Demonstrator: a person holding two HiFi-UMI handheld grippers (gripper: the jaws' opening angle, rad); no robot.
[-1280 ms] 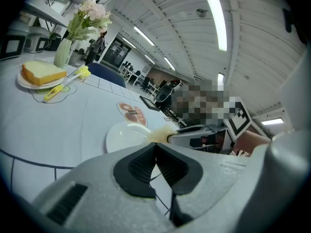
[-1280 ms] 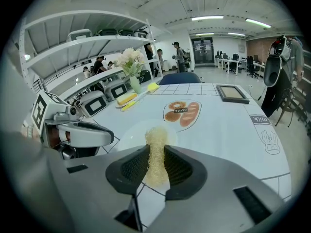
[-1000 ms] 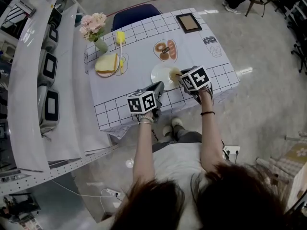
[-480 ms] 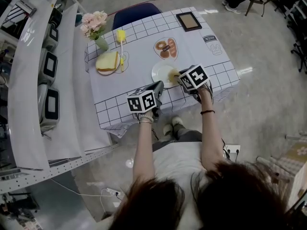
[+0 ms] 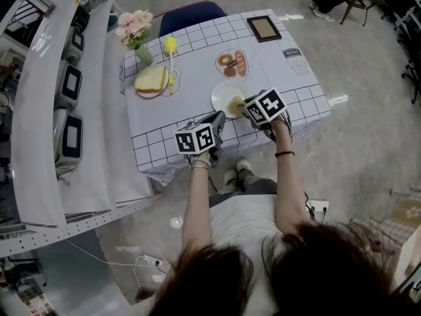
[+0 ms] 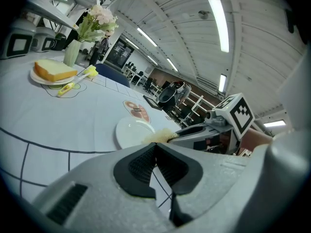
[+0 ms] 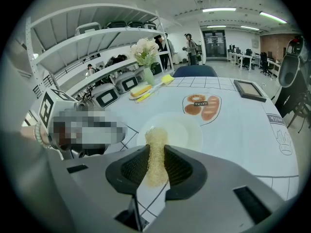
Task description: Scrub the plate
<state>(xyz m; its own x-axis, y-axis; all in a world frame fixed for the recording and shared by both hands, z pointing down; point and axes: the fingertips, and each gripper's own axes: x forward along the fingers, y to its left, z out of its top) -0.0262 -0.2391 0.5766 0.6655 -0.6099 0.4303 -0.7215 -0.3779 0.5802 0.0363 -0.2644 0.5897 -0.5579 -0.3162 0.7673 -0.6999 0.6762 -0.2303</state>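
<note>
An empty white plate [image 5: 227,96] [image 7: 181,131] [image 6: 130,131] lies on the checked tablecloth near the table's front edge. My right gripper [image 5: 245,108] [image 7: 156,165] is shut on a pale yellow mesh scrubber [image 7: 155,152] [image 5: 237,102] [image 6: 158,136], whose tip hangs over the plate's near right rim. My left gripper [image 5: 217,120] [image 6: 155,160] sits left of the plate, above the front of the table, shut with nothing between its pads.
A second plate with a slice of bread [image 5: 151,79] and a yellow brush [image 5: 170,50] lie at the back left beside a flower vase [image 5: 136,30]. A bread-print mat [image 5: 235,63], a framed picture [image 5: 264,27] and a blue chair [image 5: 189,13] stand farther back. Shelving [image 5: 46,104] runs along the left.
The head view has shifted slightly, so the table appears a little farther right. The right gripper with the scrubber edged a little left over the plate's rim. The left gripper stays put.
</note>
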